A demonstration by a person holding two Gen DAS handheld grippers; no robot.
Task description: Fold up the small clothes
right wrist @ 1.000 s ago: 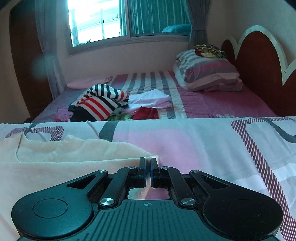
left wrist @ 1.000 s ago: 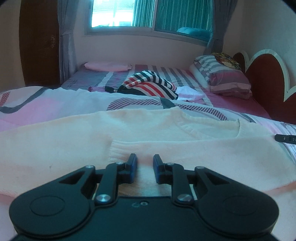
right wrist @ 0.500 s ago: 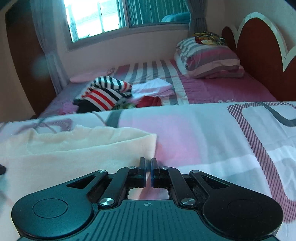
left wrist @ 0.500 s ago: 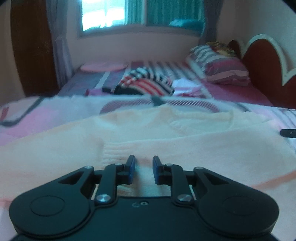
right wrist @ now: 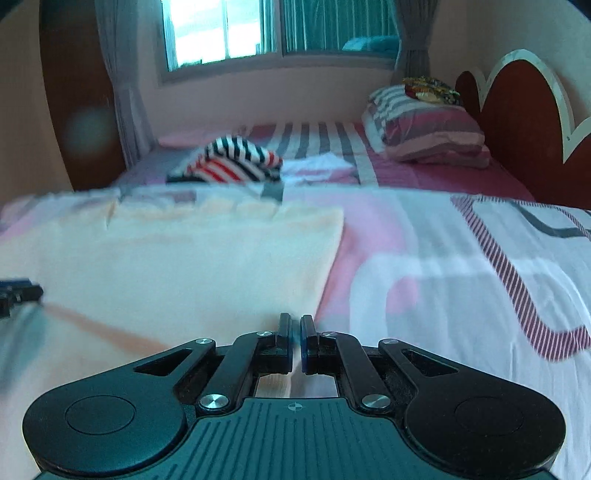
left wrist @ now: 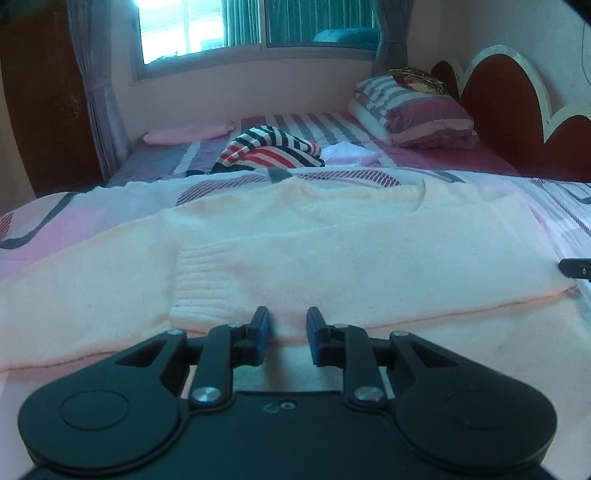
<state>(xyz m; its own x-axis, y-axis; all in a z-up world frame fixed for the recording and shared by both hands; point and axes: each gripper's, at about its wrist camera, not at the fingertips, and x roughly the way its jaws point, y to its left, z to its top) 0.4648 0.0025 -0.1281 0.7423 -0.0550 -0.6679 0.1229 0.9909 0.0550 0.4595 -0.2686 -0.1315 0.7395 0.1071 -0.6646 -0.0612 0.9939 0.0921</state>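
**Cream sweater spread on the bed, both grippers at its near edge**

While you hold both tools low over the bed, the cream knitted sweater (left wrist: 332, 254) lies flat across the pink, white and grey patterned quilt (right wrist: 461, 266), its neckline toward the window and a ribbed cuff folded over onto its body. Your left gripper (left wrist: 284, 326) sits at the sweater's near hem with its blue-padded jaws parted a little; whether any fabric is pinched between them cannot be told from this angle. Your right gripper (right wrist: 295, 332) has its jaws drawn almost together at the sweater's near right corner, where cream fabric meets the quilt; cloth shows just under the jaws, but whether it is pinched cannot be told. Each gripper's tip shows at the edge of the other's view.

Farther back on the striped bedsheet (left wrist: 317, 122), a heap of red, white and navy striped clothes (left wrist: 269, 151) sits beside a white garment (left wrist: 349, 153). Striped pillows (left wrist: 413, 114) are stacked against the dark red scalloped headboard (left wrist: 509, 110). A flat pink cushion (left wrist: 184, 134) lies near the curtained window (left wrist: 258, 26).
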